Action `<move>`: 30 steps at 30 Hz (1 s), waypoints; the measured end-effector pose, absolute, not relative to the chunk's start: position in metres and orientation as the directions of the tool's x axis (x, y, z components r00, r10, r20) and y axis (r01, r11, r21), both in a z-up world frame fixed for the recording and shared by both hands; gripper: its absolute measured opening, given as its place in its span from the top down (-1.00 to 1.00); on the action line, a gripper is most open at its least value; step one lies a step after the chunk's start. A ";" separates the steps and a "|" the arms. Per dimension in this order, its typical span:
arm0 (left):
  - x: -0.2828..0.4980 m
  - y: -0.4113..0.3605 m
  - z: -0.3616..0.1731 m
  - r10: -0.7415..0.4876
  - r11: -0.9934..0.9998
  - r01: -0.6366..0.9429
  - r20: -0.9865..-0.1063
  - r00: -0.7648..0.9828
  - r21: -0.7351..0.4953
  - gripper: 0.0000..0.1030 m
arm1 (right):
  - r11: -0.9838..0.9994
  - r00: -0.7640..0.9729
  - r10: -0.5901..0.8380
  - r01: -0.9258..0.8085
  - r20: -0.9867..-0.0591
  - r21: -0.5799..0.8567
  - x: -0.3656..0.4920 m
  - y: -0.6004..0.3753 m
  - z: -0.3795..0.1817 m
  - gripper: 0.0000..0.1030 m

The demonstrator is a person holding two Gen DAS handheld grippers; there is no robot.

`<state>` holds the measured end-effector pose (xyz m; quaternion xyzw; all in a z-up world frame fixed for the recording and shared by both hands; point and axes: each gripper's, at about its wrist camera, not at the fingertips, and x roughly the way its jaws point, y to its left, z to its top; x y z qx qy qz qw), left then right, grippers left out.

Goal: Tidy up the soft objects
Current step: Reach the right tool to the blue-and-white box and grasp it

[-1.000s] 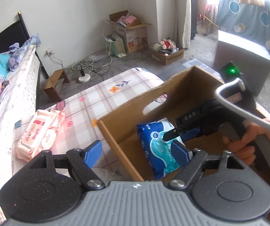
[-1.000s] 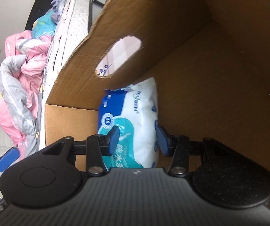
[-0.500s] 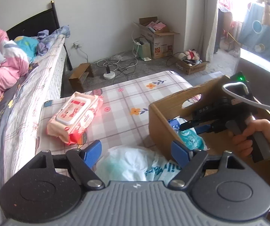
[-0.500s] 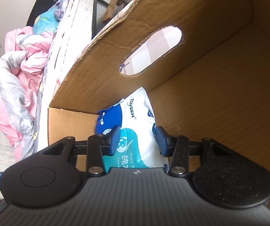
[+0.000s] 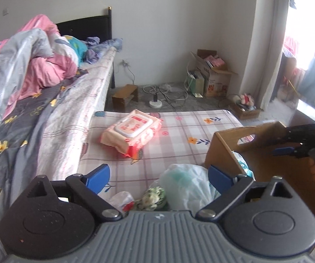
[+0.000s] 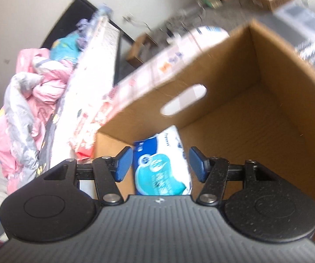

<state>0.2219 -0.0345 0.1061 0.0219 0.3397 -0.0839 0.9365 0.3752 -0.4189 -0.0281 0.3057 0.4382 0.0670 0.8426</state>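
A cardboard box [image 6: 256, 70] with a handle cutout holds a blue and white wipes pack [image 6: 164, 166], lying at its near corner. My right gripper [image 6: 160, 163] is open and empty, above the box and apart from the pack. In the left wrist view the box [image 5: 225, 149] stands at the right on a checked cloth. A pink wipes pack [image 5: 132, 132] lies on the cloth further back. A pale plastic bag [image 5: 186, 186] with something teal inside and a small white packet [image 5: 122, 201] lie just ahead of my open, empty left gripper [image 5: 159, 175].
A bed with pink and grey bedding [image 5: 25, 70] runs along the left. Cardboard boxes [image 5: 214, 74], cables and a power strip [image 5: 157, 103] sit on the floor by the far wall. The right gripper and hand [image 5: 306, 144] show at the right edge.
My right gripper has opened wider and pulled up out of the box, leaving the blue pack inside. My left gripper has swung left and back, bringing the plastic bag and pink pack into view.
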 end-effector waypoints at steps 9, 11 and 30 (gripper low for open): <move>0.179 0.005 0.078 -0.159 0.984 0.173 -0.609 0.777 -0.037 -0.88 | 0.739 0.614 0.542 -0.025 -0.573 0.673 0.287 -0.402 0.024 -0.13; 0.173 0.008 0.066 -0.159 0.982 0.186 -0.593 0.790 -0.016 -0.87 | 0.704 0.585 0.598 -0.055 -0.548 0.708 0.272 -0.380 0.022 -0.13; 0.223 0.036 -0.028 -0.245 0.927 0.374 -0.794 0.557 -0.023 -0.01 | 0.601 0.339 0.685 0.239 -0.645 0.763 0.228 -0.198 -0.079 0.14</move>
